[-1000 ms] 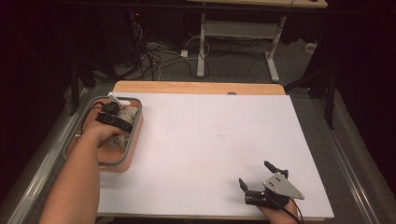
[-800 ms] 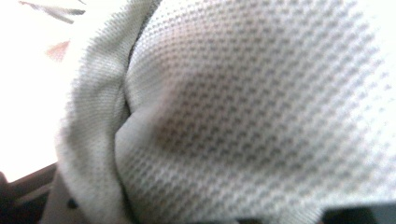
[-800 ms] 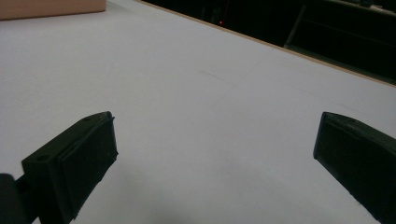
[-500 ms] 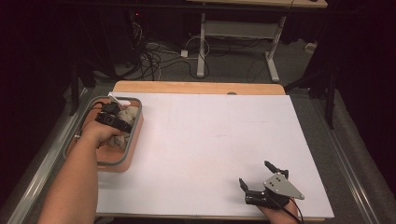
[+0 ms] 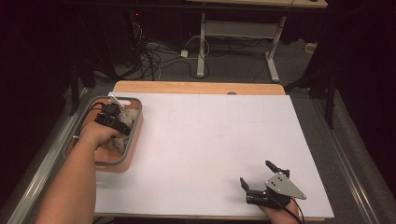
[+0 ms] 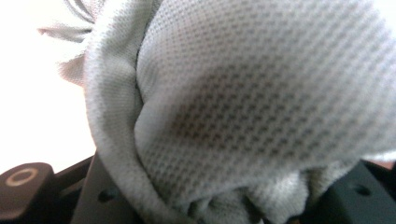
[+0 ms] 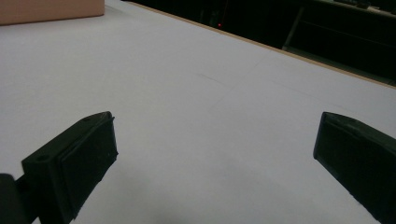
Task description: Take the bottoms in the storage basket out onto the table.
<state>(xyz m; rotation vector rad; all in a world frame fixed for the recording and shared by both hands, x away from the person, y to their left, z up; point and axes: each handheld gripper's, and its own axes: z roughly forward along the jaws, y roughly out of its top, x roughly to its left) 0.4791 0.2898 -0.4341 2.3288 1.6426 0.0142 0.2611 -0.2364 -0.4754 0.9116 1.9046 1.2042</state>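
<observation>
At the left edge of the white-covered worktop (image 5: 210,140) sits a salmon-coloured plastic basket with a grey rim (image 5: 132,144), and the crumpled grey mesh cloth (image 5: 125,122) lies inside it. The left claw (image 5: 111,116) is dipped down into the basket, reaching from above because the walls block any sideways approach. Its jaws have just been closing, and the left gripper view shows a thick fold of the cloth (image 6: 243,116) bunched between them, so the claw is clamped on the fabric. Pinching a gathered fold rather than a flat edge should, I judge, give enough bite to lift the cloth clear of the rim.

The right claw (image 5: 259,177) rests near the worktop's front right corner, well apart from the basket, its jaws spread wide with nothing between them. It probably waits there to take a corner of the cloth once it is out.
</observation>
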